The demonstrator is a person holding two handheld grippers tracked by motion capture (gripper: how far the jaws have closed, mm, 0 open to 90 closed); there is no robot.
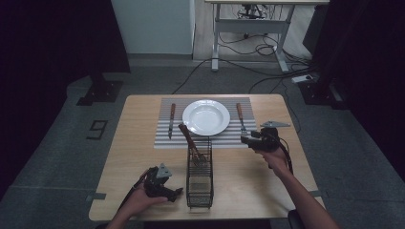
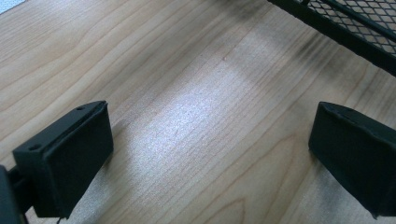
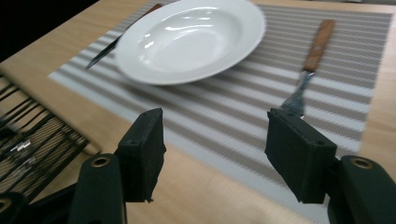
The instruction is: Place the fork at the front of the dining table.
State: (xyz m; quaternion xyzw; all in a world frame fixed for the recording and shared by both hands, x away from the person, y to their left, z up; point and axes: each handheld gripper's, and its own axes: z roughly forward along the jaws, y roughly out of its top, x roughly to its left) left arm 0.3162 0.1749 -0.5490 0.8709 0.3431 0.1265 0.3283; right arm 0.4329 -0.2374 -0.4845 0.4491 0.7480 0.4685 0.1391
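At the table's near left corner, your left gripper (image 1: 162,183) rests low with jaws spread over bare wood, pinching nothing; the wire basket (image 1: 199,177) stands at its 3 o'clock, just beside it. On the striped placemat (image 1: 163,138) you have, left to right, one knife (image 1: 171,120), one white plate (image 1: 206,117) and one fork (image 1: 241,118); one wooden-handled utensil (image 1: 191,141) leans in the basket. Your right gripper (image 3: 215,140) is the nearer hand to the fork, jaws spread and empty. The fork lies at its 1 o'clock, its long axis running from 12 to 6, tines close to the right jaw.
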